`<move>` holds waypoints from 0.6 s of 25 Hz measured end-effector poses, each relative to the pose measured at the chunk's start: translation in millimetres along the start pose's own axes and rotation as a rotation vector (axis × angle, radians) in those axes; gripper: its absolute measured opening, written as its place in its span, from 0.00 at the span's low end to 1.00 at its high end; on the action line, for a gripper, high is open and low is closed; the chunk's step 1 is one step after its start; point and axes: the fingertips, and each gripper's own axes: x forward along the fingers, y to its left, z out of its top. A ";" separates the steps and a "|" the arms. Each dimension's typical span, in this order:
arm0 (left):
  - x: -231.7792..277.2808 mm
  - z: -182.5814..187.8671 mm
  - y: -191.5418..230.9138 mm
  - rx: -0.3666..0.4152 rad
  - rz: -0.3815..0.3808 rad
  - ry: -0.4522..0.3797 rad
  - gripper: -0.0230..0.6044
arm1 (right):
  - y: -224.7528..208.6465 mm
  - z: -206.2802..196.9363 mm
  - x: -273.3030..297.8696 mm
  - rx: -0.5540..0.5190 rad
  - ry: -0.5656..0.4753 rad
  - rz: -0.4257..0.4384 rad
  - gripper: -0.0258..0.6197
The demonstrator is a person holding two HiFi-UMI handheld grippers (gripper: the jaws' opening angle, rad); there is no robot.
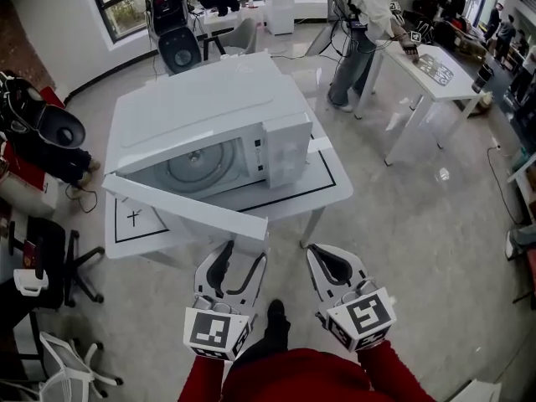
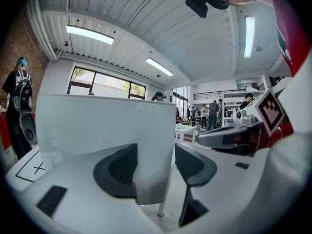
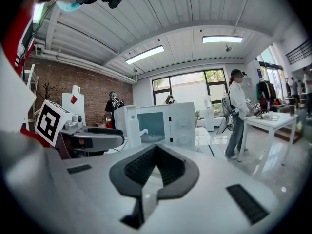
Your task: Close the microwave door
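A white microwave stands on a white table, and its door is swung wide open toward me. My left gripper is open at the door's free edge. In the left gripper view the door panel stands between the spread jaws of the left gripper, near the left pad and apart from the right one. My right gripper hovers beside it, off the table's front, shut on nothing. In the right gripper view the right gripper points toward the microwave, whose cavity shows a glass turntable.
A second white table stands at the back right with a person at it. Black bags and helmets lie along the left wall. Office chairs stand at the near left. A black chair is behind the microwave table.
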 end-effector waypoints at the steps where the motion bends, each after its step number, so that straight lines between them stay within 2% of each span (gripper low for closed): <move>1: 2.7 0.1 0.2 -0.004 -0.008 0.001 0.42 | -0.9 -0.1 1.4 0.006 0.007 -0.005 0.06; 10: 26.1 3.8 4.6 0.021 -0.058 -0.004 0.42 | -6.5 2.4 17.9 -0.001 0.012 -0.029 0.06; 15: 41.1 8.1 8.2 0.008 -0.067 -0.017 0.42 | -7.6 4.7 25.6 0.001 0.013 -0.036 0.06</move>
